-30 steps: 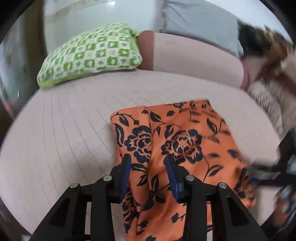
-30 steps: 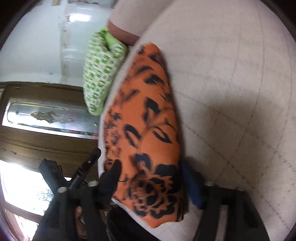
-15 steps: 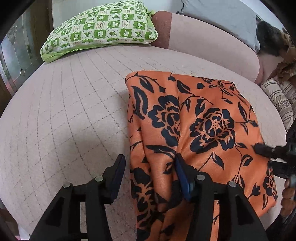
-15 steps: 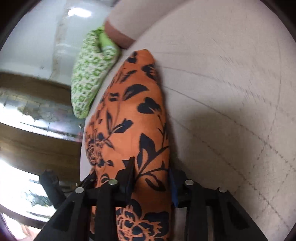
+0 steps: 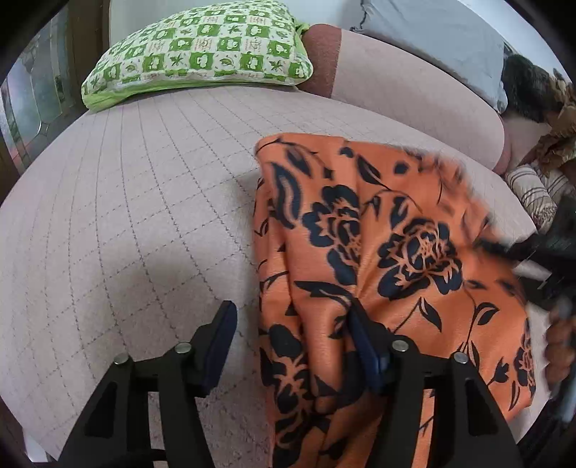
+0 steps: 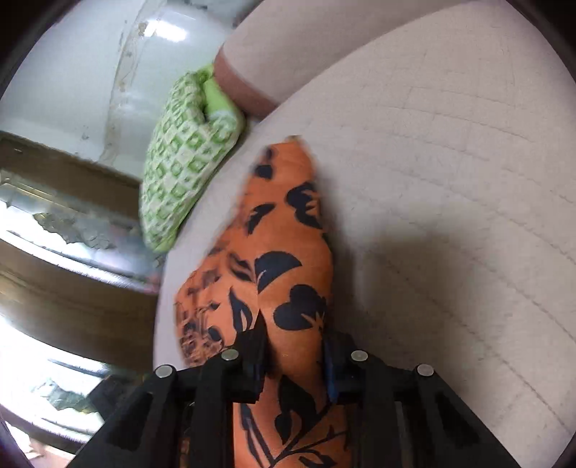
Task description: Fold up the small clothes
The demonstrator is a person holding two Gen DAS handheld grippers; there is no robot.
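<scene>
An orange cloth with black flowers (image 5: 378, 252) lies on the pink quilted bed, its near part bunched and lifted. My left gripper (image 5: 291, 320) is open; its right finger (image 5: 363, 342) touches the cloth's near fold, its left finger (image 5: 219, 338) is over bare quilt. In the right wrist view the same cloth (image 6: 284, 252) runs between the fingers of my right gripper (image 6: 295, 352), which is shut on it. The right gripper also shows blurred at the right edge of the left wrist view (image 5: 532, 248).
A green and white checked pillow (image 5: 201, 54) lies at the head of the bed, also in the right wrist view (image 6: 183, 162). A pink bolster (image 5: 414, 93) and grey pillow (image 5: 432, 32) are behind. Striped and furry items (image 5: 536, 190) sit at right. Bare quilt (image 5: 126, 216) lies left.
My left gripper has opened wider and its left finger has come off the cloth. My right gripper has closed on the cloth's edge and is lifting it; the cloth's right side is blurred with motion.
</scene>
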